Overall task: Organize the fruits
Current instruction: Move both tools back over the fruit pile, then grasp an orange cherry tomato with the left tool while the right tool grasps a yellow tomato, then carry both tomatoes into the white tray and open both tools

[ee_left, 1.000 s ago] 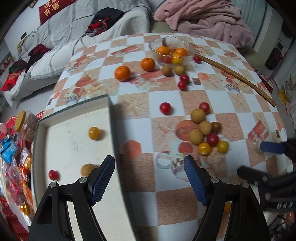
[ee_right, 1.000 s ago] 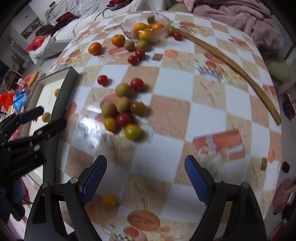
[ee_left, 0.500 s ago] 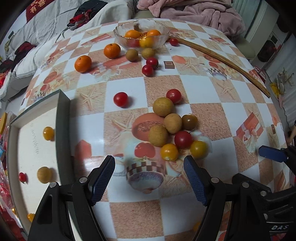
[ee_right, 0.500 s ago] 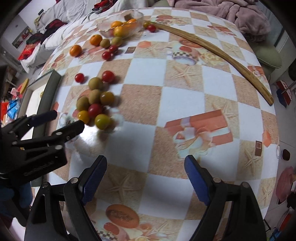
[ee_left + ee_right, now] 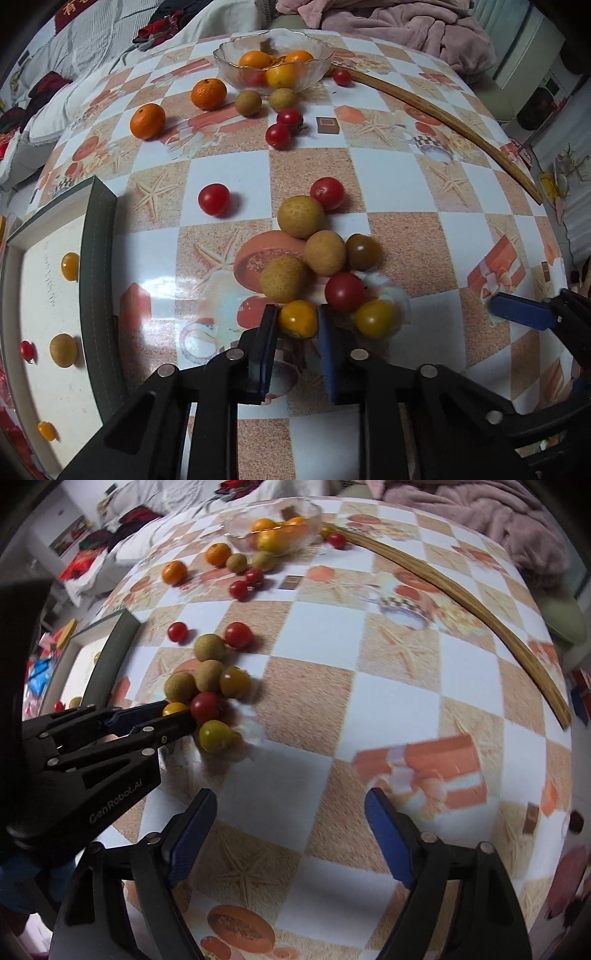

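Observation:
A cluster of small fruits lies mid-table: several tan longans (image 5: pixel 301 216), red tomatoes (image 5: pixel 344 291) and yellow tomatoes (image 5: pixel 375 318). My left gripper (image 5: pixel 297 320) is shut on an orange-yellow cherry tomato (image 5: pixel 298 318) at the cluster's near edge; it also shows in the right wrist view (image 5: pixel 173 709). My right gripper (image 5: pixel 290 814) is open and empty over bare table, to the right of the cluster. The white tray (image 5: pixel 96 258) at the left holds several small fruits.
A glass bowl (image 5: pixel 229 66) of oranges stands at the far side, with two loose oranges (image 5: pixel 147 121), longans and red tomatoes near it. A lone red tomato (image 5: pixel 213 199) lies by the tray. A curved wooden stick (image 5: pixel 443 118) lies at the right.
My left gripper moved right from the tray to the fruit cluster and closed on the orange-yellow cherry tomato. My right gripper stayed open and shifted slightly.

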A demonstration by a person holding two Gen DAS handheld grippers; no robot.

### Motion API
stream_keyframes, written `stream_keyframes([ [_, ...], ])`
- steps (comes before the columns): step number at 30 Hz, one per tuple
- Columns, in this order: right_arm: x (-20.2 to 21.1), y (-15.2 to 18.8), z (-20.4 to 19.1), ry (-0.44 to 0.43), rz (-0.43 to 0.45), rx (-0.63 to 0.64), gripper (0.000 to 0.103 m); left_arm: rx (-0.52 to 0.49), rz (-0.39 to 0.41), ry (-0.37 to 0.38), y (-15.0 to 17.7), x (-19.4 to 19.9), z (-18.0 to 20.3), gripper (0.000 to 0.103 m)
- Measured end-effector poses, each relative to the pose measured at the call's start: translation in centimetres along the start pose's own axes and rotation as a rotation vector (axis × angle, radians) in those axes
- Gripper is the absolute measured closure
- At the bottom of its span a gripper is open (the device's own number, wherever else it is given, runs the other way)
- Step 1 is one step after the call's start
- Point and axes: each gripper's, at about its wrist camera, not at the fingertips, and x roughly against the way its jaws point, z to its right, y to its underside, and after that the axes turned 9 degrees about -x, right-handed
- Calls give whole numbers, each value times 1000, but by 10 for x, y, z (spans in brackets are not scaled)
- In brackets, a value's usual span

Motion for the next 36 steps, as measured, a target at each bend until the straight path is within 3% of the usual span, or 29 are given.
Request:
stream_keyframes([
  [11,-23,-18,-41,-31,13,136,38,67,-15,-1,17,7,-38,80],
  [13,-26,-20,-49,-21,16,165,46,78,-13,3,18,6,-39,80],
  [15,-27,-21,-53,3,19,185,68,79,-12,0,18,6,-38,80],
  [17,-27,-25,-52,-11,1,169,80,80,-9,0,19,6,-37,80],
  [27,-10,-23,-30,-88,-42,39,79,101,41,36,24,30,-44,80],
  [36,3,-27,-61,-110,-31,65,79,146,94,13,38,65,-72,80],
])
